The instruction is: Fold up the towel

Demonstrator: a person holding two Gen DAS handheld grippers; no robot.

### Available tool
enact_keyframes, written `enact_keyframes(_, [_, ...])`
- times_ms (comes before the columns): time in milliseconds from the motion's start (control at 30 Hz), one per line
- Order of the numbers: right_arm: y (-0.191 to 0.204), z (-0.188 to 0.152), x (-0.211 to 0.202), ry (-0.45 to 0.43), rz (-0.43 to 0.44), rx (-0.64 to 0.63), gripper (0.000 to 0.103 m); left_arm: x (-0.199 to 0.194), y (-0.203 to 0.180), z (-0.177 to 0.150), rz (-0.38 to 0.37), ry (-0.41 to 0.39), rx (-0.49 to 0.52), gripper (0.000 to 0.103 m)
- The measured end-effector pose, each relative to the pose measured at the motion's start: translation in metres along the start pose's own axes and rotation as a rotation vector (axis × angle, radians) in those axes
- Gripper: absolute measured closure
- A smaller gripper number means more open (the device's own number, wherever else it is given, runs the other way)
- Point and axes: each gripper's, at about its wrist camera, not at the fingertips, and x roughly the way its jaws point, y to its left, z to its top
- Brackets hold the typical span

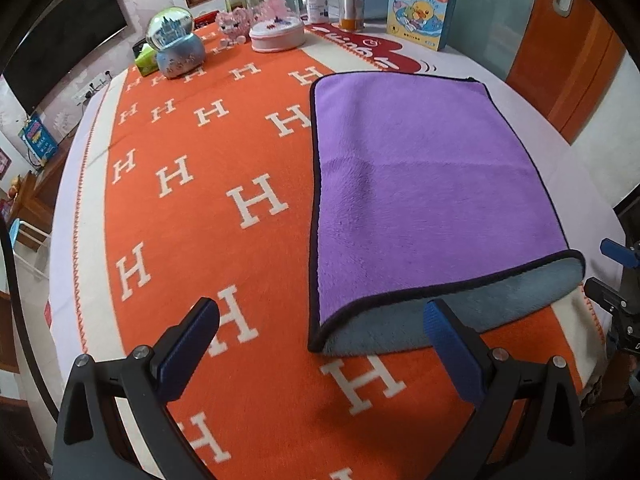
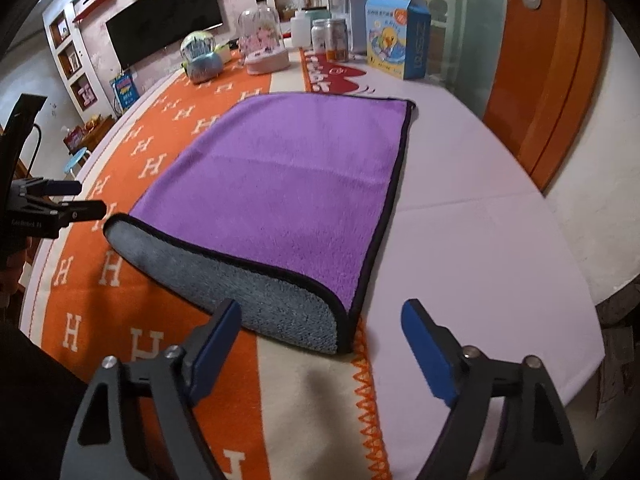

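A purple towel (image 1: 424,184) with a black hem and a grey underside lies folded once on the table; its top layer stops short of the near edge, so a grey strip (image 1: 460,316) shows. It also shows in the right wrist view (image 2: 288,184). My left gripper (image 1: 320,320) is open and empty, hovering just in front of the towel's near left corner. My right gripper (image 2: 320,320) is open and empty, just in front of the near right corner. The right gripper shows at the edge of the left wrist view (image 1: 616,276), the left gripper in the right wrist view (image 2: 76,200).
An orange cloth with white H letters (image 1: 192,200) covers the table. At the far edge stand a snow globe (image 1: 176,44), a glass dome (image 1: 278,12), jars (image 1: 351,8) and a blue carton (image 1: 420,8). An orange door (image 2: 548,60) is at the right.
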Motion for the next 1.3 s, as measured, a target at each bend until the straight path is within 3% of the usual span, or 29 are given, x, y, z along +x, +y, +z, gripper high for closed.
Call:
enact_keyframes(333, [-0.001, 0.003, 0.02, 0.046, 0.035, -0.018, 0.047, 0.033, -0.006, 0.003, -0.023, 0.062, 0.014, 0.006])
enact_keyframes(467, [0.0, 0.003, 0.024, 0.057, 0.045, -0.031, 0.059, 0.039, -0.009, 0.002, -0.031, 0.077, 0.017, 0.015])
enact_keyframes(600, [0.0, 0.003, 0.026, 0.067, 0.052, -0.032, 0.067, 0.04, -0.013, 0.0, -0.049, 0.088, 0.022, 0.035])
enact_keyframes(800, [-0.003, 0.003, 0.027, 0.078, 0.047, -0.025, 0.082, 0.039, -0.019, -0.004, -0.069, 0.095, 0.037, 0.056])
enact_keyframes(933, [-0.008, 0.004, 0.026, 0.089, 0.062, -0.002, 0.085, 0.038, -0.023, -0.005, -0.07, 0.093, 0.044, 0.069])
enact_keyframes(1000, [-0.008, 0.004, 0.025, 0.088, 0.059, -0.004, 0.09, 0.038, -0.022, -0.005, -0.068, 0.098, 0.042, 0.087])
enact_keyframes(1100, [-0.01, 0.004, 0.025, 0.088, 0.061, 0.0, 0.096, 0.04, -0.016, -0.003, -0.066, 0.103, 0.026, 0.093])
enact_keyframes(1300, [-0.009, 0.005, 0.027, 0.091, 0.06, -0.018, 0.098, 0.04, -0.015, -0.004, -0.077, 0.111, 0.027, 0.096])
